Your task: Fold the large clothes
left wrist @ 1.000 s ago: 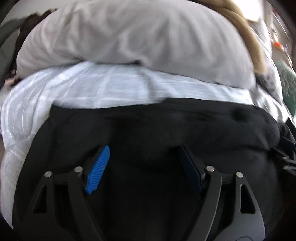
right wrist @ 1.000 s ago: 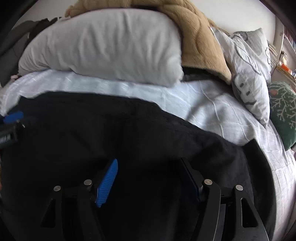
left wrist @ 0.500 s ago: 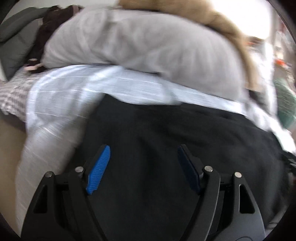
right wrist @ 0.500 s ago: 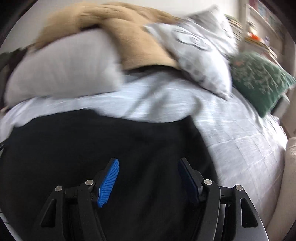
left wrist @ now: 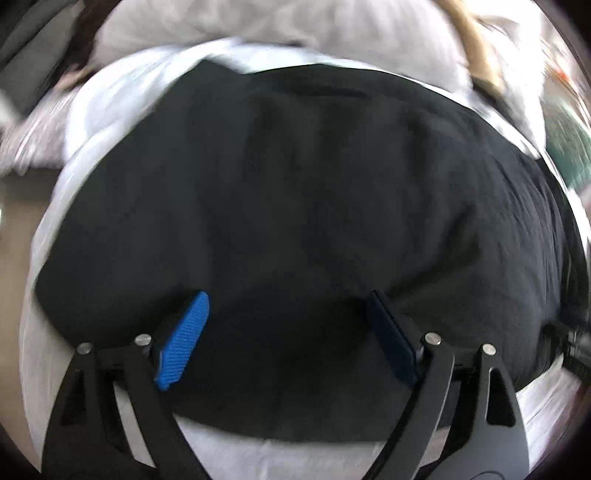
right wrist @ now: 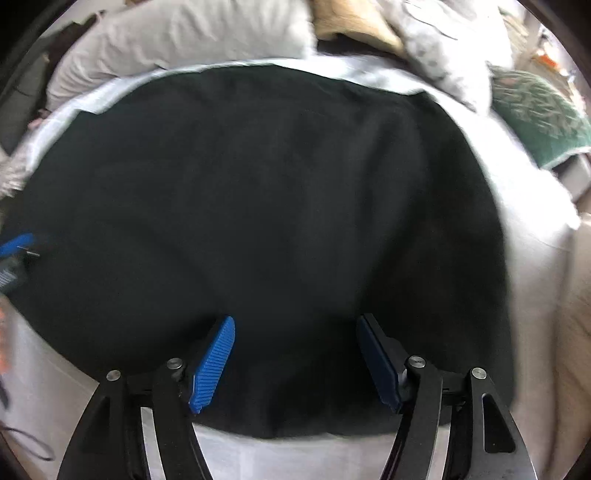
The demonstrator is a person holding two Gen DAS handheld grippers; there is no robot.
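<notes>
A large black garment [left wrist: 314, 192] lies spread flat on the white bed sheet [left wrist: 266, 458]; its near edge runs just under both grippers. My left gripper [left wrist: 288, 295] hovers over that near edge. Its jaws are opening, and nothing is pinched between the blue pads [left wrist: 183, 341]. In the right wrist view the same black garment [right wrist: 277, 206] fills the middle. Over its near hem my right gripper [right wrist: 297, 318] stands open, its pads clear of the cloth. The left gripper's blue fingertip [right wrist: 16, 243] shows at that view's left edge, over the garment's left side.
A grey pillow [right wrist: 192, 37], a tan blanket [right wrist: 351, 22] and a patterned pillow [right wrist: 443, 51] are piled at the head of the bed. A green cushion [right wrist: 539, 114] lies at the right. The bed's left edge and the floor [left wrist: 18, 206] show at the left.
Both views have drawn back toward the near side of the bed, so the garment's near hem and the white sheet now show beneath the fingers. The left jaws stand wider apart.
</notes>
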